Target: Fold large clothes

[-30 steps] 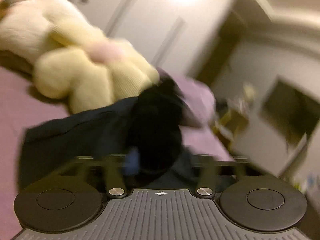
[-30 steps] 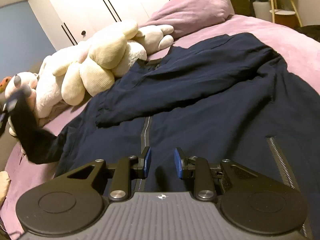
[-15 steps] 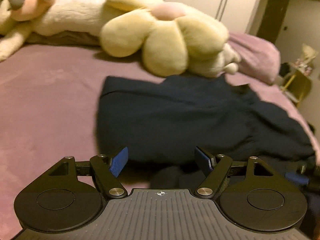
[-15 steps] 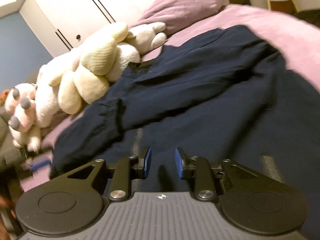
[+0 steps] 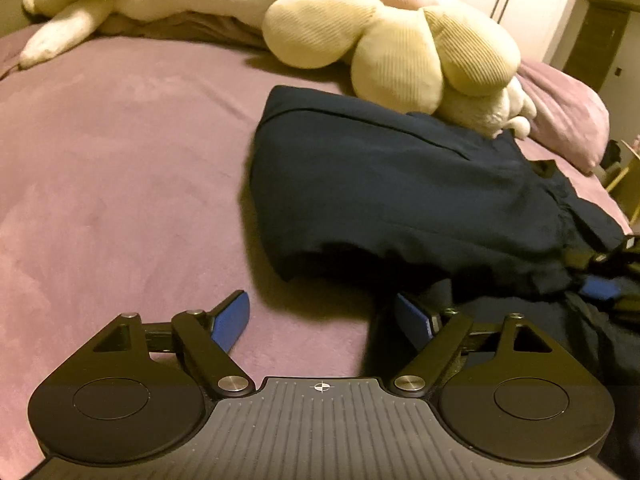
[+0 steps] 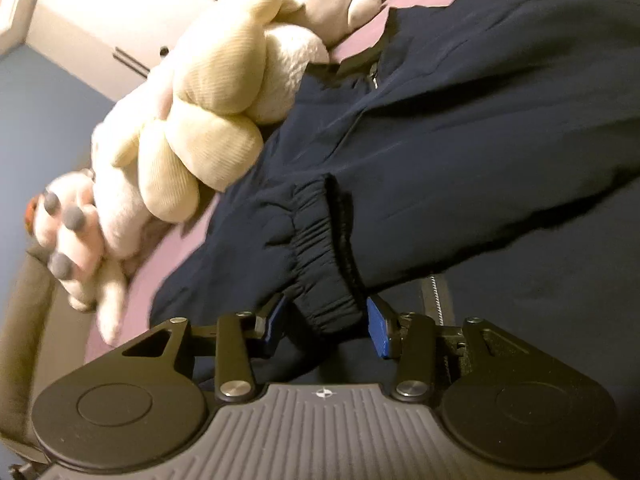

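We see the navy jacket [image 5: 400, 188] spread on the purple bed [image 5: 120, 160], its upper edge against the cream plush toys [image 5: 392, 40] near the pillow [image 5: 568, 116] end. Our left gripper [image 5: 322, 318] is spread wide with nothing between its blue pads [image 5: 230, 320], low over the bedspread just beside the jacket's folded edge. Our right gripper [image 6: 326, 324] stands apart around the elastic sleeve cuff [image 6: 324, 256], which lies between its pads; we cannot tell whether they touch it.
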Demonstrator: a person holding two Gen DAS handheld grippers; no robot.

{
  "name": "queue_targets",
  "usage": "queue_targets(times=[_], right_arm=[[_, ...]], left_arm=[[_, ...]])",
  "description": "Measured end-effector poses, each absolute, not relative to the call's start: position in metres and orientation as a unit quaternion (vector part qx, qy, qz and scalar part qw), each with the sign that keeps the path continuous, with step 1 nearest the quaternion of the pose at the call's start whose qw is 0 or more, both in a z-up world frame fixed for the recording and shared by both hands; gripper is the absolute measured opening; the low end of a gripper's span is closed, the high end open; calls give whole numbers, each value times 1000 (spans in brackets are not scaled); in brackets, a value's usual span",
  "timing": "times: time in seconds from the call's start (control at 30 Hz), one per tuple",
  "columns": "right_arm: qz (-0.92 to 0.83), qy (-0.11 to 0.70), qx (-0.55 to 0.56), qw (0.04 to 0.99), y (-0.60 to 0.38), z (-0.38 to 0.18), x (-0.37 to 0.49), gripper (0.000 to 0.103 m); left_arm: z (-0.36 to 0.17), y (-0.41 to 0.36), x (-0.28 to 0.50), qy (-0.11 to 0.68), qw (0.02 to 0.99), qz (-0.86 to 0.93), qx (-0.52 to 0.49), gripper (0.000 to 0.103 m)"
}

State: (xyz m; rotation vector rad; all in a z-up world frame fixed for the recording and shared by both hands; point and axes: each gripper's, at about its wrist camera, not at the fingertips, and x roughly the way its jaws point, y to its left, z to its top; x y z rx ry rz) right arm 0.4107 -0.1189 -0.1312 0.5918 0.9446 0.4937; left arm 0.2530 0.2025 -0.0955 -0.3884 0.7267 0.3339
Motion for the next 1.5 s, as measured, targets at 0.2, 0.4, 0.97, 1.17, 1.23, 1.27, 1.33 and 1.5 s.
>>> queue_targets(times=[0.2, 0.4, 0.97, 1.17, 1.23, 1.27, 1.33, 1.5], right_arm=[[281, 347, 282, 849, -129, -61, 391, 7], [228, 201, 221, 927, -186, 12, 373, 7], [65, 348, 318, 880, -295, -115, 408, 45], [71, 339, 227, 910, -262, -99, 412, 16], [74, 286, 200, 934, -262, -79, 405, 15], [68, 256, 190, 945, -263, -69, 400, 15], [40, 225, 158, 961, -264, -59, 399, 15], [9, 309, 146, 940, -280, -83, 427, 27]], left_arm=[[-84, 197, 264, 346, 907, 174, -166, 86], [-74, 168, 289, 330, 921, 151, -143, 90], [-96, 138, 320, 374, 911, 134, -110, 92], [-93, 131, 324, 365, 916, 159, -42, 92], [-95, 134, 326, 370, 913, 164, -42, 97], [-97, 136, 327, 373, 912, 163, -49, 97], [-99, 137, 326, 376, 911, 162, -57, 97], [-80, 138, 312, 361, 918, 152, -65, 96]])
